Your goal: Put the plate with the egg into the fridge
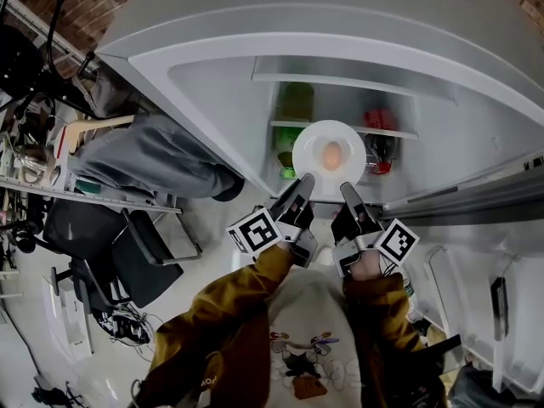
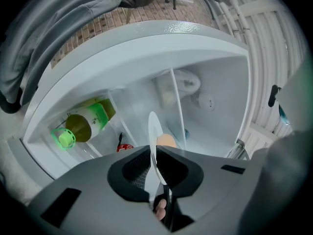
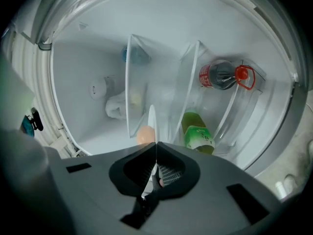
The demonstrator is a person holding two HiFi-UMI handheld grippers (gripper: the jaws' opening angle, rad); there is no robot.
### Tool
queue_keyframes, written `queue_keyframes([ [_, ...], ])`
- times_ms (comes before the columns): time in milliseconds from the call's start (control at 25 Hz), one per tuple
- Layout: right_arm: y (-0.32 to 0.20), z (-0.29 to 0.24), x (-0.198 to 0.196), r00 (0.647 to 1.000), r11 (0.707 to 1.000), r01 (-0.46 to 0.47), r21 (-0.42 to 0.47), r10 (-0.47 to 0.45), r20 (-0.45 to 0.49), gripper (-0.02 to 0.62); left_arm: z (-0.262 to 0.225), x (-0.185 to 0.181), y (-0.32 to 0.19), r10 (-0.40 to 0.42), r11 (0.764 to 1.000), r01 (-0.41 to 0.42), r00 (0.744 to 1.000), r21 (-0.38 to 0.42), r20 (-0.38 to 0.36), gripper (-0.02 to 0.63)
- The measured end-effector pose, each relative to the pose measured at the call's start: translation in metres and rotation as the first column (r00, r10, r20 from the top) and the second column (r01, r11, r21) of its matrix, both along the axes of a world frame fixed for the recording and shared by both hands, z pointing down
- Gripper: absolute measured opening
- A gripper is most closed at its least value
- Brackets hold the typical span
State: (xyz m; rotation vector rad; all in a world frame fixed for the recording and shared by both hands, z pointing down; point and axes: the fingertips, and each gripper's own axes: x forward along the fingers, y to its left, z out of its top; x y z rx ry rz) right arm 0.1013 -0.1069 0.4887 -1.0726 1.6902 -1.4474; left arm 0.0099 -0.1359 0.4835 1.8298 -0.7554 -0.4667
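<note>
A white plate (image 1: 329,149) with a brown egg (image 1: 331,154) on it hangs at the mouth of the open fridge (image 1: 212,75), in front of a glass shelf. My left gripper (image 1: 304,183) is shut on the plate's near left rim. My right gripper (image 1: 347,190) is shut on its near right rim. In the left gripper view the plate (image 2: 153,136) shows edge-on between the jaws of the left gripper (image 2: 155,153), the egg (image 2: 166,141) just beyond. The right gripper view shows the same plate (image 3: 151,124) and egg (image 3: 145,134) past the right gripper (image 3: 155,148).
Inside the fridge lie a green bottle (image 1: 297,102) and a dark bottle with a red cap (image 1: 380,143), beside glass shelves (image 1: 340,82). The fridge door (image 1: 476,279) stands open at the right. A person in grey (image 1: 144,155) sits left of the fridge, near chairs.
</note>
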Motion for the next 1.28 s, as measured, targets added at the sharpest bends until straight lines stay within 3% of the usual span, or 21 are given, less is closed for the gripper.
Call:
queue_keyframes([
  [120,0.000,0.003,0.001,0.999,1.000,-0.018,-0.018,0.018,0.035,0.012,0.000,0.002,0.000,0.002,1.000,-0.003,1.000,0.013,0.023,0.020],
  [400,-0.005,0.004,0.008,0.998,0.998,-0.043,-0.039,0.045,0.044,0.012,0.005,0.008,0.001,0.046,0.998,-0.052,0.987,0.036,0.151,0.055],
  [1000,-0.046,-0.007,0.026,0.987,0.991,-0.130,-0.041,0.133,0.091,0.012,0.000,0.010,0.004,0.074,0.994,-0.088,0.978,0.061,0.196,0.061],
  [1280,-0.069,0.006,0.031,0.980,0.982,-0.167,-0.090,0.175,0.096,0.012,0.011,0.012,0.006,0.090,0.995,-0.099,0.966,0.025,0.243,0.058],
])
